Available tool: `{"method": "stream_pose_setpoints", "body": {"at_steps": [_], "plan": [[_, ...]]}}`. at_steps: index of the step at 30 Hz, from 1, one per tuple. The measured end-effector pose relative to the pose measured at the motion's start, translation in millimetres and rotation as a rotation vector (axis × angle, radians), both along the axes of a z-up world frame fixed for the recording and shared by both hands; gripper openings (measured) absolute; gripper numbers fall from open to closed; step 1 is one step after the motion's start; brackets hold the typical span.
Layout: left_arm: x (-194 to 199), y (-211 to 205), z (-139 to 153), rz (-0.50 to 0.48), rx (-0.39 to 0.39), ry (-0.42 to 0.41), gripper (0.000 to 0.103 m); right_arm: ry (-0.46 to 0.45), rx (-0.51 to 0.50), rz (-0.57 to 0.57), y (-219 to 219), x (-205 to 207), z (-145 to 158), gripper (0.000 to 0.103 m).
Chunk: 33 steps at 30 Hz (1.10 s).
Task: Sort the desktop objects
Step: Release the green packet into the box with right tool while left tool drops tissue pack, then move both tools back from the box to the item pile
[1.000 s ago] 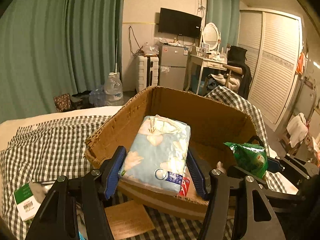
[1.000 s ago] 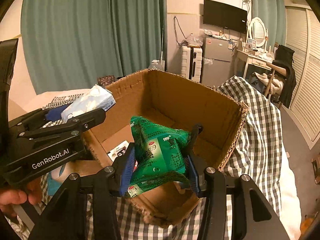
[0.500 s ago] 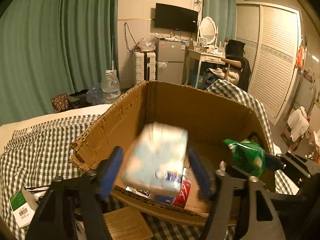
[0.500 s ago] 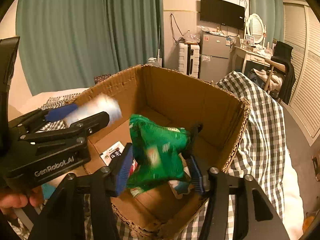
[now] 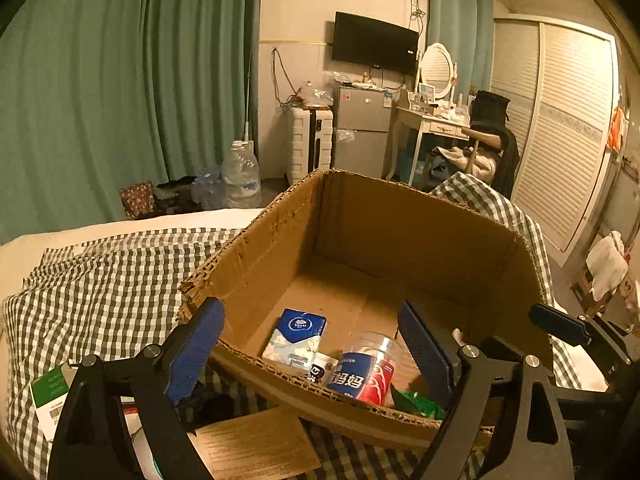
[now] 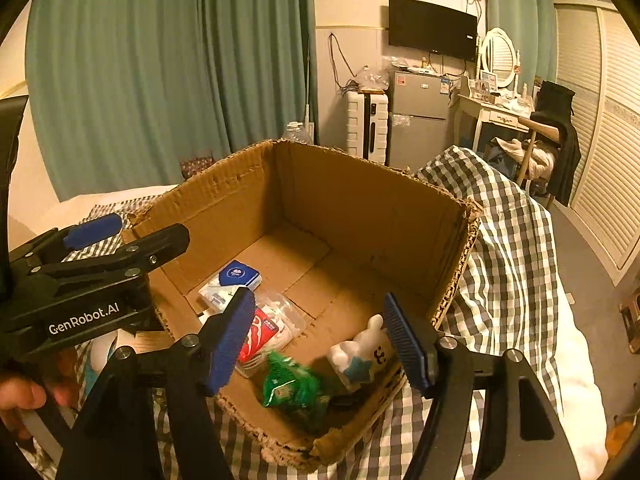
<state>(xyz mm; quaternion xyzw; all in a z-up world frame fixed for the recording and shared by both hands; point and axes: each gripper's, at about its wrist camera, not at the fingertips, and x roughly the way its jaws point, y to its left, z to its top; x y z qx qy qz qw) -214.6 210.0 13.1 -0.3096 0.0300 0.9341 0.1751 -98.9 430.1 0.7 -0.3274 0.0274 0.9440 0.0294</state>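
Note:
An open cardboard box (image 5: 420, 240) (image 6: 360, 204) stands on the checked cloth. Inside lie a blue tissue pack (image 5: 296, 338) (image 6: 231, 282), a clear jar with a blue and red label (image 5: 366, 372) (image 6: 266, 326), a green packet (image 6: 294, 390) (image 5: 416, 402) and a white figurine (image 6: 358, 350). My left gripper (image 5: 312, 344) is open and empty above the box's near wall. My right gripper (image 6: 320, 338) is open and empty above the box's near corner. The left gripper's body also shows in the right wrist view (image 6: 80, 276).
A green and white card (image 5: 50, 396) and a brown paper sheet (image 5: 256, 446) lie on the checked cloth (image 5: 100, 280) in front of the box. Beyond the bed are a water jug (image 5: 240, 178), a fridge (image 5: 362, 132), a dressing table and a chair.
Both grippers have opened. The tissue pack has dropped from the left gripper into the box and the green packet has dropped from the right gripper into the box.

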Motion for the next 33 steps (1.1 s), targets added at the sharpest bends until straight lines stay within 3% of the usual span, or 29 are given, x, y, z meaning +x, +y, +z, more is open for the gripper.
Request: {"method": "stream_pose_setpoints", "body": {"at_steps": [11,23,30,33], "plan": [[45,-31,33,0.01,0.001,0.031,0.091,0.033,0.008,0.031,-31,27,29,0.066],[92,-121,70,0.104,0.006,0.077,0.093,0.066,0.043,0.101,-86,58,58,0.066],[107,-170,74,0.171,0.008,0.101,0.093,0.064,0.043,0.14,-116,68,59,0.066],[118,-190,64,0.188,0.01,0.101,0.098,0.057,0.041,0.16,-128,71,51,0.068]]}}
